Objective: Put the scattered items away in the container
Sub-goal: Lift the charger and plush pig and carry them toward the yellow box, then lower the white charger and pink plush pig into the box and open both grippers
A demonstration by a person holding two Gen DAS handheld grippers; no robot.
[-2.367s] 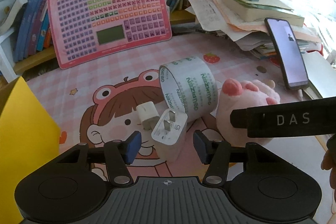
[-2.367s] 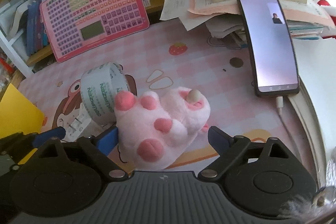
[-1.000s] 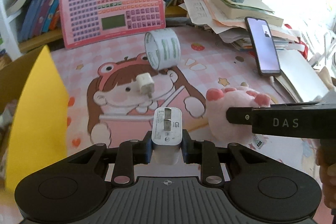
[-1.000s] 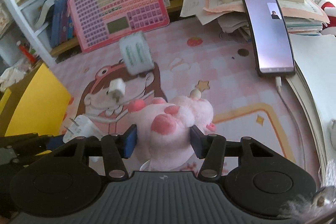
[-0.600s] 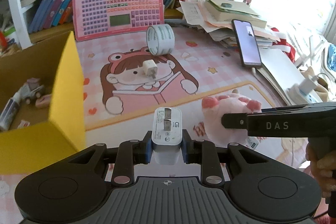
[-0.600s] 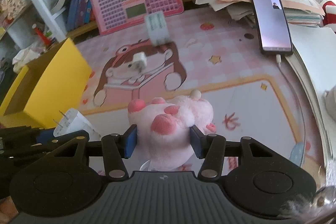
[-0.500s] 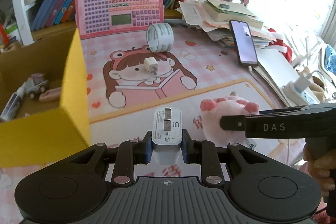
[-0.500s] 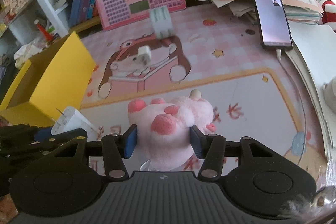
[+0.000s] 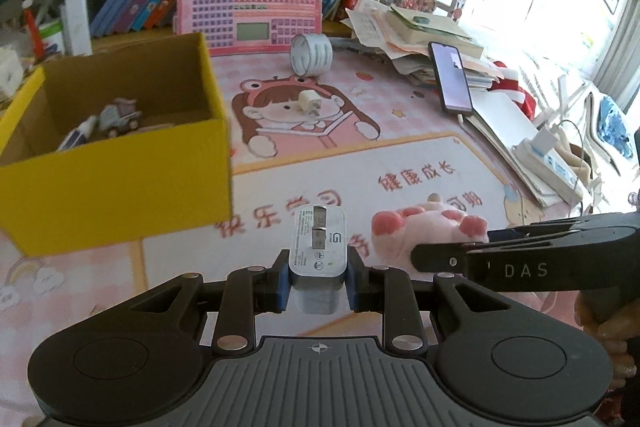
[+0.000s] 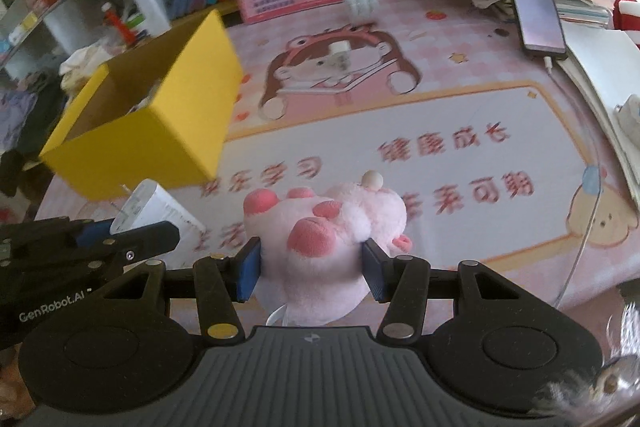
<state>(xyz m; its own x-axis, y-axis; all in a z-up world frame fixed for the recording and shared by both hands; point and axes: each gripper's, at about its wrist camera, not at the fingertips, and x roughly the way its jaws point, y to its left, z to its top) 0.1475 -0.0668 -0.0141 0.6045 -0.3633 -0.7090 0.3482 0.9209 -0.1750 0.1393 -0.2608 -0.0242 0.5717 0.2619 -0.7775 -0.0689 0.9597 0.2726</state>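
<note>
My left gripper [image 9: 318, 285] is shut on a white charger plug [image 9: 319, 243], held above the pink desk mat. My right gripper [image 10: 312, 269] is shut on a pink plush paw toy [image 10: 320, 223], also lifted; the toy shows in the left wrist view [image 9: 424, 231] too. The yellow cardboard box [image 9: 120, 183] stands at the left with a toy truck [image 9: 120, 117] and other small items inside; it shows in the right wrist view [image 10: 160, 135]. A small white plug [image 9: 308, 101] and a tape roll [image 9: 312, 54] lie on the mat further back.
A pink keyboard toy [image 9: 250, 7] leans against a bookshelf at the back. A phone [image 9: 451, 77] rests on a pile of papers and books [image 9: 412, 35] at the right. A white power strip [image 9: 548, 159] sits at the right edge.
Both grippers shut on their objects, lifted them and pulled back toward the near edge. The yellow box now shows more fully at the left.
</note>
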